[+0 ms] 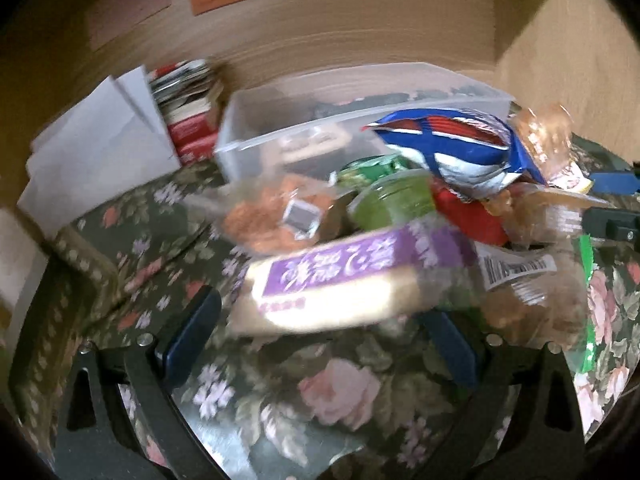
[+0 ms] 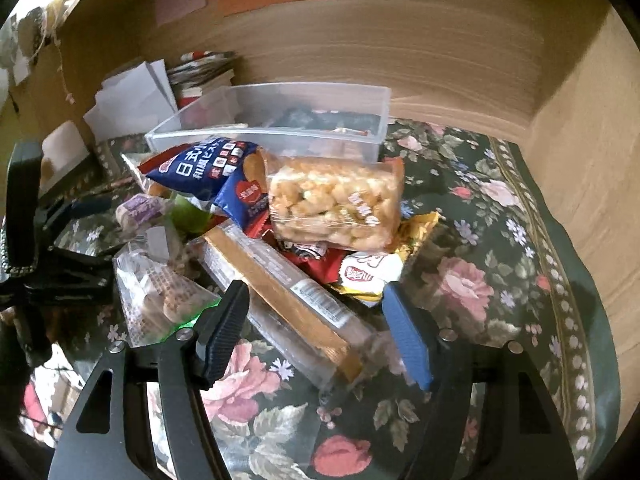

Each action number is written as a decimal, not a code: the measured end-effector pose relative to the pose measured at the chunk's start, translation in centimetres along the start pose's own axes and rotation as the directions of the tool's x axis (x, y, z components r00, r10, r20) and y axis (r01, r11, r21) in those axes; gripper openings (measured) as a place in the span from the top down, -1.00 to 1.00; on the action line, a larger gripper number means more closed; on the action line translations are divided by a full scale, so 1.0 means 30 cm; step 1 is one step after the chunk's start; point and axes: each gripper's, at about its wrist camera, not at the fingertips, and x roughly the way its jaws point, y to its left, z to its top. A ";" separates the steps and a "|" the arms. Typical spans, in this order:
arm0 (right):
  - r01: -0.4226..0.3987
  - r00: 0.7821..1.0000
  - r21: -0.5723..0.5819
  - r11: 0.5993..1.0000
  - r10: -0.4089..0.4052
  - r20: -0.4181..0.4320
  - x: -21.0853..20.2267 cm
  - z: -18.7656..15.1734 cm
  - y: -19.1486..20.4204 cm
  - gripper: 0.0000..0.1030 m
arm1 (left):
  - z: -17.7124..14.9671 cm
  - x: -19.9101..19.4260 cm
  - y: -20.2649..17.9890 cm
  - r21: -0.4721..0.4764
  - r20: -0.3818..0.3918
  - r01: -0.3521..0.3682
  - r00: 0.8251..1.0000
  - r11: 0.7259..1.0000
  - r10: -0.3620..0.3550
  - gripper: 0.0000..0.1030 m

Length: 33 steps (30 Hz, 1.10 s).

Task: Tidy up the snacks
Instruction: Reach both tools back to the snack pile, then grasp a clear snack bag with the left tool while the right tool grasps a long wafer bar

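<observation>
A heap of packaged snacks lies on a dark floral tablecloth [image 2: 472, 240], just in front of a clear rectangular plastic bin [image 2: 280, 136] that stands near a wooden back wall [image 2: 400, 48]. The left wrist view is blurred by motion.

The left gripper [image 1: 320, 340] has its jaws spread wide apart, holding nothing. Just ahead of its 2 fingers sits a cream-coloured bar in a clear wrapper with a purple label [image 1: 328, 284]. Behind that are a green round-topped pack [image 1: 392, 200], a clear bag of orange crackers [image 1: 264, 216] and a blue, red and white foil bag [image 1: 452, 144] resting on top of the heap.

The right gripper [image 2: 320, 328] also has its jaws apart and grips nothing. A long clear packet with a tan strip [image 2: 288, 292] runs between its fingers, its near end lying on the cloth. Further back, a clear bag of puffed golden rice cake [image 2: 336, 204] sits on top of the pile, beside a dark blue biscuit bag with white characters [image 2: 208, 168]. A gold-edged white and red sachet [image 2: 368, 276] lies near the right finger, and a clear bag of pale biscuits with a green edge [image 2: 160, 300] lies beside the left finger.

White folded paper [image 2: 132, 96] and stacked booklets [image 2: 204, 72] stand left of the bin
</observation>
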 end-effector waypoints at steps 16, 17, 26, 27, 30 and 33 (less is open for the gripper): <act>-0.016 0.999 -0.035 0.999 0.014 -0.051 -0.009 -0.039 0.000 0.00 | -0.010 -0.069 0.028 -0.024 0.079 0.039 0.996 0.999 -0.037 -0.06; -0.015 0.999 -0.038 0.999 0.013 -0.053 -0.012 -0.042 0.003 0.03 | -0.007 -0.081 0.036 -0.033 0.083 0.043 0.996 0.999 -0.040 0.00; -0.045 0.997 -0.067 0.997 0.041 -0.057 -0.034 -0.039 0.035 0.25 | 0.017 -0.178 0.160 -0.150 0.103 0.131 0.988 0.980 -0.116 0.38; -0.050 0.997 -0.070 0.996 0.046 -0.058 -0.027 -0.032 0.039 0.25 | 0.020 -0.187 0.179 -0.165 0.103 0.145 0.986 0.976 -0.129 0.41; -0.066 0.996 -0.086 0.994 0.060 -0.066 0.006 -0.011 0.053 0.25 | 0.027 -0.192 0.222 -0.204 0.097 0.190 0.980 0.960 -0.173 0.44; -0.084 0.994 -0.098 0.992 0.077 -0.078 0.036 0.006 0.066 0.23 | 0.033 -0.176 0.260 -0.236 0.092 0.202 0.978 0.951 -0.185 0.45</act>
